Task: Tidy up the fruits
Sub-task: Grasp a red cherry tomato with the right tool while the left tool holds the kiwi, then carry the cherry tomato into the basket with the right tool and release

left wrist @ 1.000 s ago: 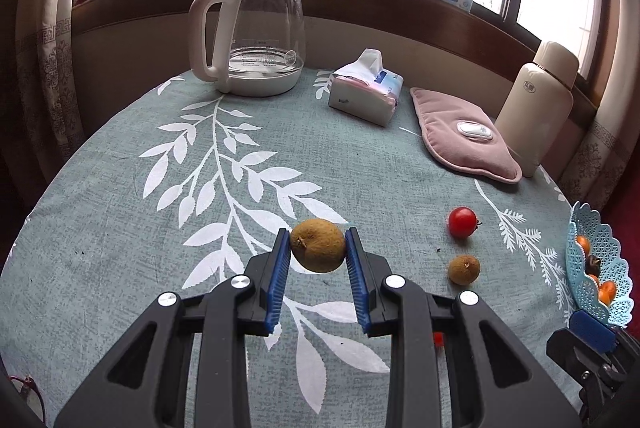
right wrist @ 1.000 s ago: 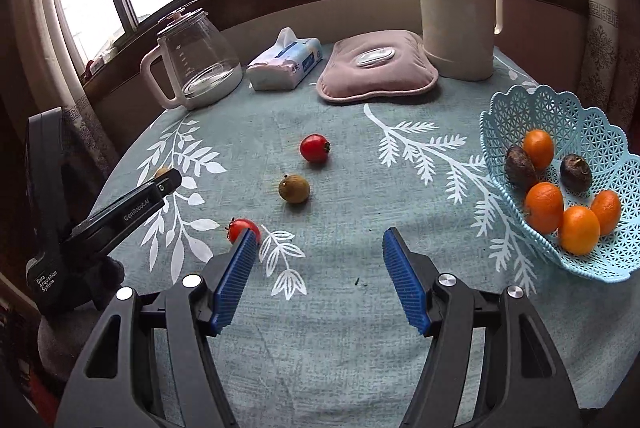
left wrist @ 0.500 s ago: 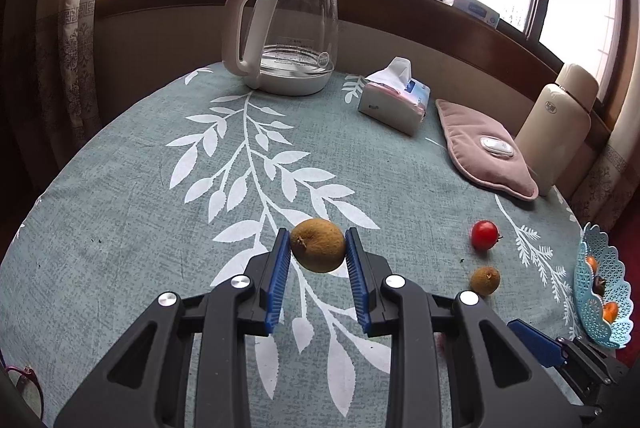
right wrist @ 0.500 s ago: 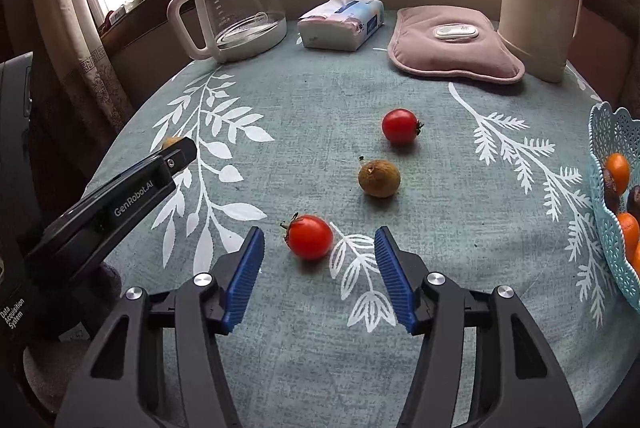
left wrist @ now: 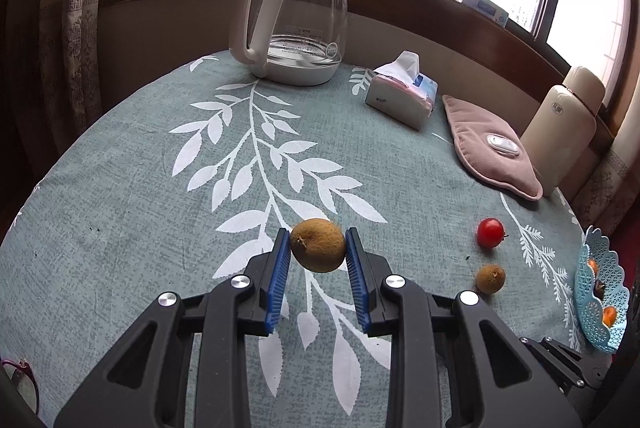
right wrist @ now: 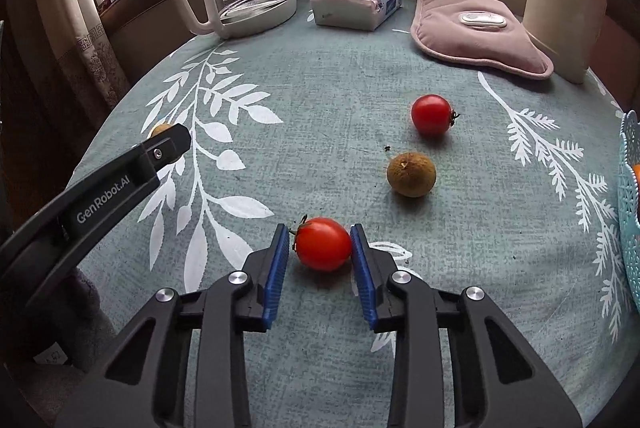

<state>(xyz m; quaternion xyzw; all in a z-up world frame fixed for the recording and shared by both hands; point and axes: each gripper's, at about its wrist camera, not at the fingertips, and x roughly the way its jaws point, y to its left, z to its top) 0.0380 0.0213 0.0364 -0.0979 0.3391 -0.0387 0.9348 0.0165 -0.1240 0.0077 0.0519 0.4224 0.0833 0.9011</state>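
My left gripper (left wrist: pixel 318 248) is shut on a brown kiwi-like fruit (left wrist: pixel 318 245) and holds it above the tablecloth. My right gripper (right wrist: pixel 320 246) has its blue pads closed against both sides of a red tomato (right wrist: pixel 323 243) that rests on the table. A second brown fruit (right wrist: pixel 411 174) and a second red tomato (right wrist: pixel 431 114) lie beyond it; they also show in the left wrist view, brown fruit (left wrist: pixel 490 273) and tomato (left wrist: pixel 490 232). The blue lattice fruit basket (left wrist: pixel 600 308) with oranges stands at the right edge.
A glass kettle (left wrist: pixel 298 24), a tissue pack (left wrist: pixel 402 96), a pink hot-water pad (left wrist: pixel 494 156) and a cream thermos (left wrist: pixel 560 132) stand along the far side. The left gripper's arm (right wrist: pixel 100 184) crosses the left of the right wrist view.
My right gripper moved left and forward to the near tomato and closed its pads onto it. My left gripper kept the brown fruit and shifted its view leftward.
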